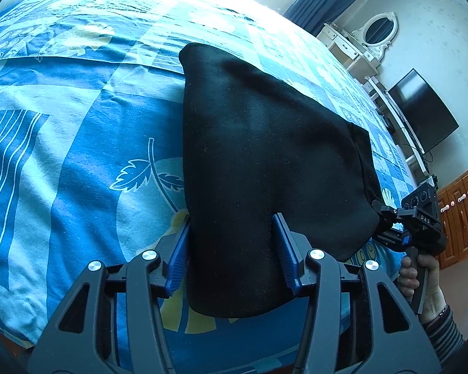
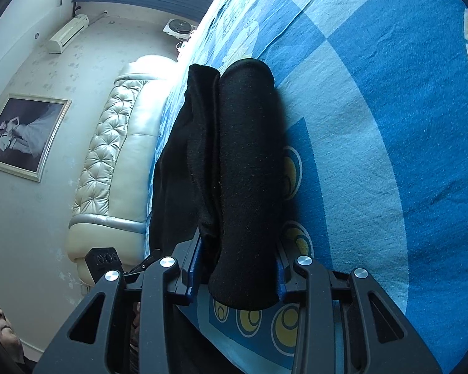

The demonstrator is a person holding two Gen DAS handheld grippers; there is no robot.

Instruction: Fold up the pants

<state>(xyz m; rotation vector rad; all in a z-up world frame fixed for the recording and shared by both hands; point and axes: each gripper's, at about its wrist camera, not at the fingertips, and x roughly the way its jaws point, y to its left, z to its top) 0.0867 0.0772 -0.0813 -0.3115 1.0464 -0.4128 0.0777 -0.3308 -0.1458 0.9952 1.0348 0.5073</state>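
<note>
Both grippers clamp the black pants (image 1: 265, 162), lifted in a fold above the bed (image 1: 62, 155): left gripper (image 1: 234, 249) on one corner, right gripper (image 2: 238, 268) on a thick bunch. You should lower both evenly and keep the edges aligned. Only the left view shows your right hand (image 1: 421, 277); only the right shows the headboard (image 2: 115, 155).

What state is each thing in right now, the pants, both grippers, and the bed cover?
Black pants: doubled over, held up off the bed at two points.
Left gripper: shut on the pants.
Right gripper: shut on the pants.
Blue bed cover: spread out, slightly wrinkled.
</note>
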